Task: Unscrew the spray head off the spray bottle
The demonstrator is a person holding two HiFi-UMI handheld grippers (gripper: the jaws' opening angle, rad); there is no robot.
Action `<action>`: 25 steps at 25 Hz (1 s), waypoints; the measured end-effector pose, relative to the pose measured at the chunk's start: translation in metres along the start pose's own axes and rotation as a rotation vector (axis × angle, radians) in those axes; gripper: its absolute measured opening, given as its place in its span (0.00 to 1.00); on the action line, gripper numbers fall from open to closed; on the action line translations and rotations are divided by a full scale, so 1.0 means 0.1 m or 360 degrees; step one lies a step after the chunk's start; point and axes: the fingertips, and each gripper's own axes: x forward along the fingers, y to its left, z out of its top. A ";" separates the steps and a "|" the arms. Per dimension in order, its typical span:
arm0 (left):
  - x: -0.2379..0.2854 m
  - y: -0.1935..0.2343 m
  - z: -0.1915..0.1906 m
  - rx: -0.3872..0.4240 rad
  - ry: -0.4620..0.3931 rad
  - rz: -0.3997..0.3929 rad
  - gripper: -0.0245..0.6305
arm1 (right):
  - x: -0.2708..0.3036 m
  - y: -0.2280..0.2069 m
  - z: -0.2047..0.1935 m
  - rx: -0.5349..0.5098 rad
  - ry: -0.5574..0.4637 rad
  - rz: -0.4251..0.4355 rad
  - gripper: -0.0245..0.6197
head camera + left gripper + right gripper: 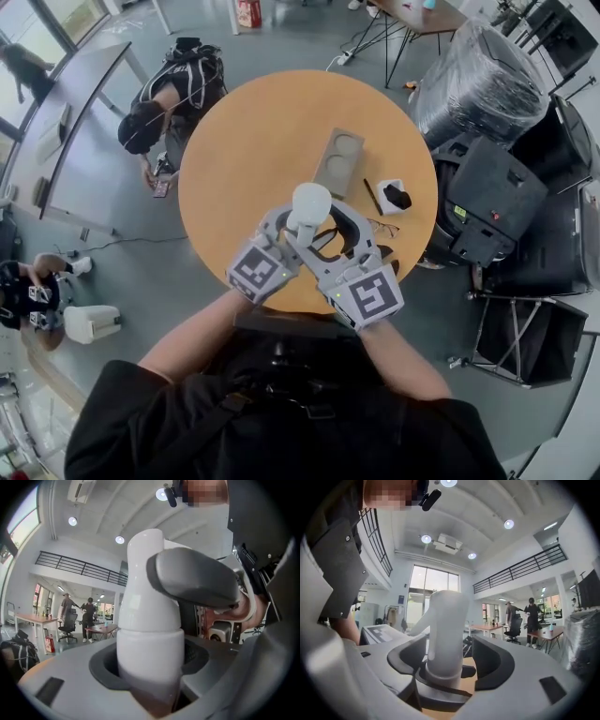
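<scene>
Head view: bottle [307, 220] sitting upright over the tabletop's [234, 141] near edge.
Left claw [150, 663]: clamping bottle.
Right claw [449, 660]: gaping wide around spray head [444, 620], pads not touching.
Risk: bottle spinning in left claw when twisting.

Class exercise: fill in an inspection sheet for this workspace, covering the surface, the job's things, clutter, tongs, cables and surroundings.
Surface: round orange-brown table.
Job's things: white spray bottle held upright near the table's near edge; spray head not yet off.
Clutter: grey tray with two round recesses, small white box holding a black object, spectacles, dark stick; all lie apart from the bottle.
Tongs: left tongs shut on the spray bottle below the head; right tongs open, pads either side of the spray head with gaps.
Cables: floor cable left of the table.
Surroundings: crouching person, plastic-wrapped chairs, black cases.
</scene>
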 end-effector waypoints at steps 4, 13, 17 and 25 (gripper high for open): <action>-0.02 0.07 0.03 -0.0007 0.0000 0.0143 0.47 | 0.04 -0.02 0.03 -0.0005 -0.0010 -0.0128 0.54; -0.04 0.10 -0.04 0.0012 0.0021 0.0160 0.47 | 0.07 0.09 -0.02 0.0013 0.0042 -0.0043 0.43; -0.12 0.00 -0.04 0.0050 0.0014 -0.0028 0.47 | 0.05 0.17 0.04 -0.0018 -0.0021 0.0165 0.43; -0.22 -0.38 0.04 -0.0028 -0.0059 -0.0602 0.47 | -0.12 0.33 0.07 0.0043 -0.0037 0.0623 0.43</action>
